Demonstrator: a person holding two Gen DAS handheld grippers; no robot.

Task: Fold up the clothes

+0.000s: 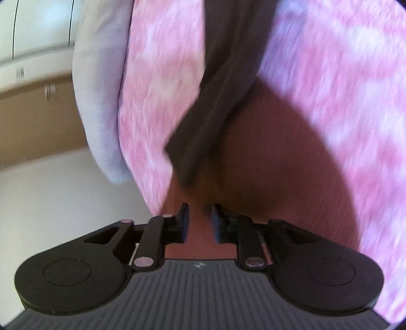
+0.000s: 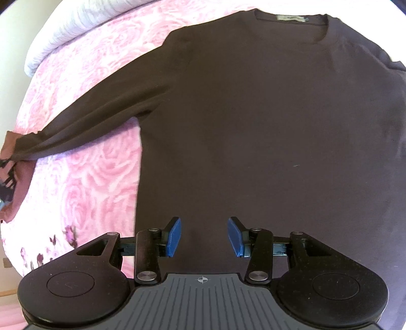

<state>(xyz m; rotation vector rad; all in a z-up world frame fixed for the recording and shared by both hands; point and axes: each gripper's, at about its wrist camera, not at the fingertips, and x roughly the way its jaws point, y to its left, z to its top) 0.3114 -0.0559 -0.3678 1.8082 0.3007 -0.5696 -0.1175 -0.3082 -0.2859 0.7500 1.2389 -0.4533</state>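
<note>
The jaws of the left gripper (image 1: 199,219) stand slightly apart with nothing between them, just short of the sleeve (image 1: 203,132) end of the dark sweater (image 2: 266,121). The jaws of the right gripper (image 2: 204,234) are spread wide and empty above the sweater's lower body. The sweater lies flat, front up, on the bed, neck label (image 2: 291,18) away from the right wrist camera, one long sleeve stretched out sideways. Under it is a pink rose-patterned bedspread (image 2: 96,177), plush and soft. A pale pillow (image 1: 99,106) lies at the bedspread's edge. The left wrist view is blurred.
</note>
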